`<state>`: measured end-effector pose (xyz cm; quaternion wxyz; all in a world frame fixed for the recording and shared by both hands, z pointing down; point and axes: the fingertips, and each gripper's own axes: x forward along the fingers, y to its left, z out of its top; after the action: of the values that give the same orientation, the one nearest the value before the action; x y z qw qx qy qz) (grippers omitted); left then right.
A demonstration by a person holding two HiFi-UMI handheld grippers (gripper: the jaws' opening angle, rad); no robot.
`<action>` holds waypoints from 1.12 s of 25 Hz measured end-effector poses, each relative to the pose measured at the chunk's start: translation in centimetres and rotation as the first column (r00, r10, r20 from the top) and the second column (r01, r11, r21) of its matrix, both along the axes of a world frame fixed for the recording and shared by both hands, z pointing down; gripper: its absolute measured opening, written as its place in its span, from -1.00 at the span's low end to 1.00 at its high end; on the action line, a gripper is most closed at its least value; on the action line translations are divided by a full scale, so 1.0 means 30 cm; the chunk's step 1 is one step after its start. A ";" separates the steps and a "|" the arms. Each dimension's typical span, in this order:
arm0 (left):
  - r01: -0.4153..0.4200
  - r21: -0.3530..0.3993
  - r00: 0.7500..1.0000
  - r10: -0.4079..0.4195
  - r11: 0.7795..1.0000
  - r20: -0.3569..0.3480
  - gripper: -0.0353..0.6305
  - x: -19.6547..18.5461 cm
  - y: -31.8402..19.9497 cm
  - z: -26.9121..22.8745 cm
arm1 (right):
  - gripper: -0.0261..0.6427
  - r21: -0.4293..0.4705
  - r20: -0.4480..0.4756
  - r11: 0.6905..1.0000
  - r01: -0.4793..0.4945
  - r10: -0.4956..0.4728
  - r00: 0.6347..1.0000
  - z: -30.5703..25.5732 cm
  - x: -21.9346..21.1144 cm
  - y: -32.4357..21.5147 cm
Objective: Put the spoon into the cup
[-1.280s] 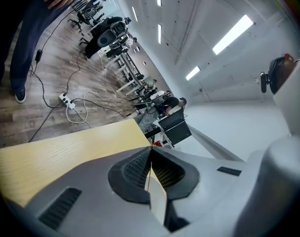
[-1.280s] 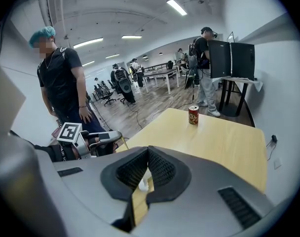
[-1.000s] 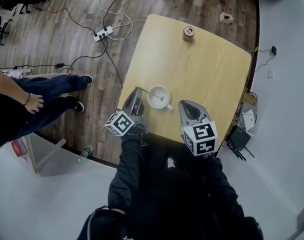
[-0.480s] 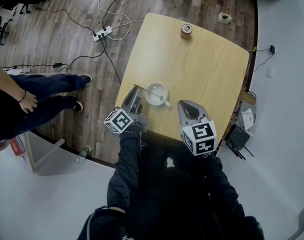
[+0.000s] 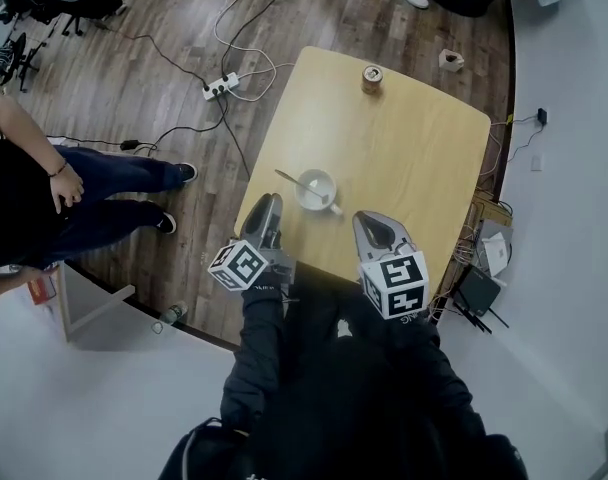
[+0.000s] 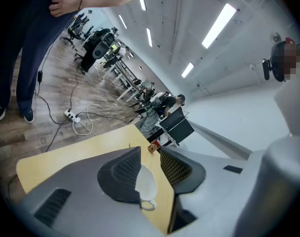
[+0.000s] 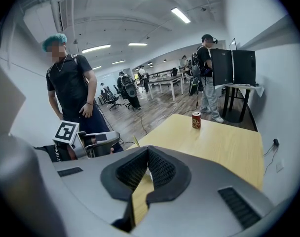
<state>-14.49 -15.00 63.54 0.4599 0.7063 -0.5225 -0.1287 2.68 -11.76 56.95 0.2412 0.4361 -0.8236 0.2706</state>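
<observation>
**Head view.** Note the spoon (image 5: 289,178) already standing in the cup (image 5: 330,194), bowl end inside, handle leaning out over the rim toward the upper left. Note the cup upright on the table (image 5: 404,138), near its front edge. Treat the placing as done and the release as the step in hand. Draw the left gripper (image 5: 271,211) straight back from the spoon, clear of the rim, without nudging the cup. Keep the right gripper (image 5: 367,224) off to the cup's right, apart from it.

**Left gripper view.** Read the jaws as having just been opening and now standing well apart, with nothing between the pads. See the cup only beyond the gap, untouched. Hold that opening until well clear.

**Right gripper view.** Read the jaw tips as closed together on nothing, with bare table showing behind them. Leave them so.
</observation>
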 end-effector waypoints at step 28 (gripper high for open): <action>-0.300 0.273 0.803 0.088 0.914 0.589 -0.79 0.402 0.218 -0.795 | -0.86 0.379 0.122 0.925 -0.034 -0.013 0.993 -0.585 0.031 0.117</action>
<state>-2.42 -8.44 39.68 0.1612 0.8336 -0.5266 0.0430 3.62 -8.24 39.41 0.0998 0.4618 -0.8713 0.1330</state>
